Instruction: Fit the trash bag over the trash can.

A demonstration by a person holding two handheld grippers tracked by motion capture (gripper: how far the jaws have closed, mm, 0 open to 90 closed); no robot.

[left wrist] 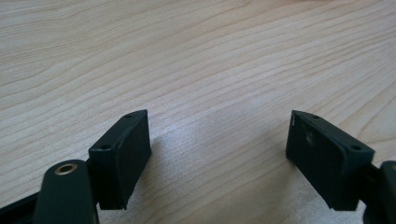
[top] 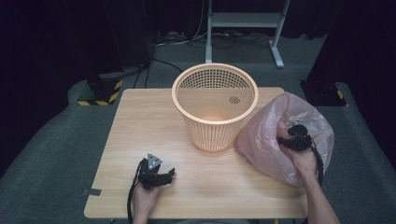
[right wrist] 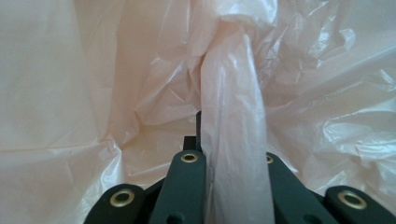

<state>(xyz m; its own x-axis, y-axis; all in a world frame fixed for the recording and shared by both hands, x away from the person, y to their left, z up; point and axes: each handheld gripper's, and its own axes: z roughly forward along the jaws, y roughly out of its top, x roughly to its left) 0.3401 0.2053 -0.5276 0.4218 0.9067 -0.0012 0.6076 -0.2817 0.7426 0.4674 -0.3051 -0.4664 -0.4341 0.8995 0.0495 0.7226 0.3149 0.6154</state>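
Table: a light wooden table [top: 140,121] carries everything; dark grey floor is around it.
Basket: an orange plastic basket [top: 215,106] with a mesh wall stands upright near the middle of the table, a little to the far side. Its mouth is open to the top and I see nothing inside it.
Bag: a thin pink plastic bag [top: 273,140] lies puffed up on the right part of the table, just beside the basket on its right. It seems to touch the basket wall low down, but I cannot tell this for sure.
Right gripper: the right gripper [top: 293,138] sits in the middle of the bag, held by the person's right hand [top: 306,161]. In the right gripper view its jaws are closed narrow on a bunched strip of the bag [right wrist: 236,140], which stands up between them.
Left gripper: the left gripper [top: 164,176] rests low over the near left part of the table, well apart from the basket and the bag. In the left gripper view [left wrist: 219,154] its jaws are spread wide, with bare wood between them and nothing held.
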